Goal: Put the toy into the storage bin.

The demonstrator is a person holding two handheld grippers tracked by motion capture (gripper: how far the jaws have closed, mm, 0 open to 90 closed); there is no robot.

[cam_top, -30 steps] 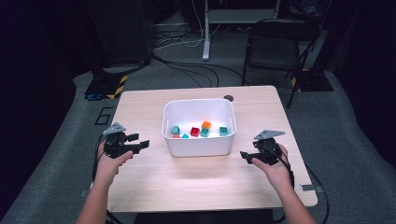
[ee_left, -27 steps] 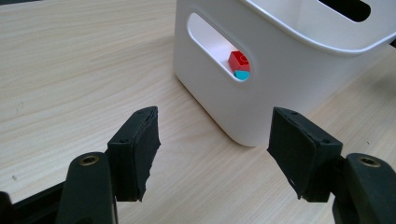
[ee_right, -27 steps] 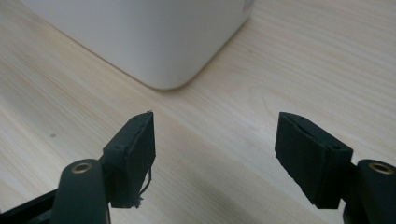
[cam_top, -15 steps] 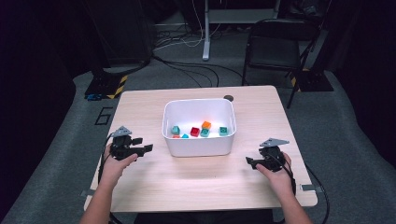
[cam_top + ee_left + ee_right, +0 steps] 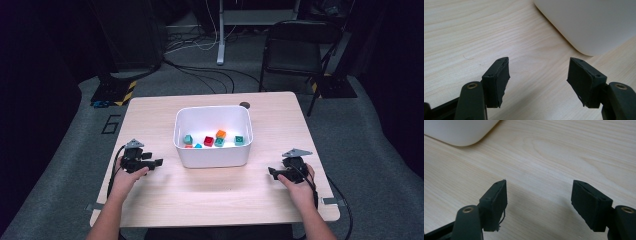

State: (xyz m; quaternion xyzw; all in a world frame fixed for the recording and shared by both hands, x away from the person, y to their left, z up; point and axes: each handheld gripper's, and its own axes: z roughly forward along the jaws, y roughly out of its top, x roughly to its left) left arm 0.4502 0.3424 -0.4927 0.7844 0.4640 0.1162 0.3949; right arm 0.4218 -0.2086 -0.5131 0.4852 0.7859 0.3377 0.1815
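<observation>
A white bin (image 5: 212,155) stands mid-table with several small coloured blocks inside: red (image 5: 208,141), orange (image 5: 220,133) and teal (image 5: 239,140) ones among them. My left gripper (image 5: 159,162) rests low on the table to the bin's left, open, nothing between its jaws; the bin's rounded corner (image 5: 589,27) is close ahead in the left gripper view (image 5: 539,77). My right gripper (image 5: 270,171) sits to the bin's right, nearer the front edge, also open and empty (image 5: 539,200). The bin's corner (image 5: 456,132) lies at the upper left of the right gripper view.
The wooden table (image 5: 215,195) has bare surface in front of the bin. A small dark round mark (image 5: 244,105) lies behind the bin. A black folding chair (image 5: 295,50) and floor cables (image 5: 200,70) lie beyond the far edge.
Both grippers drew back toward the table's front edge and settled lower; the right one moved farther from the bin. The blocks and bin stayed put.
</observation>
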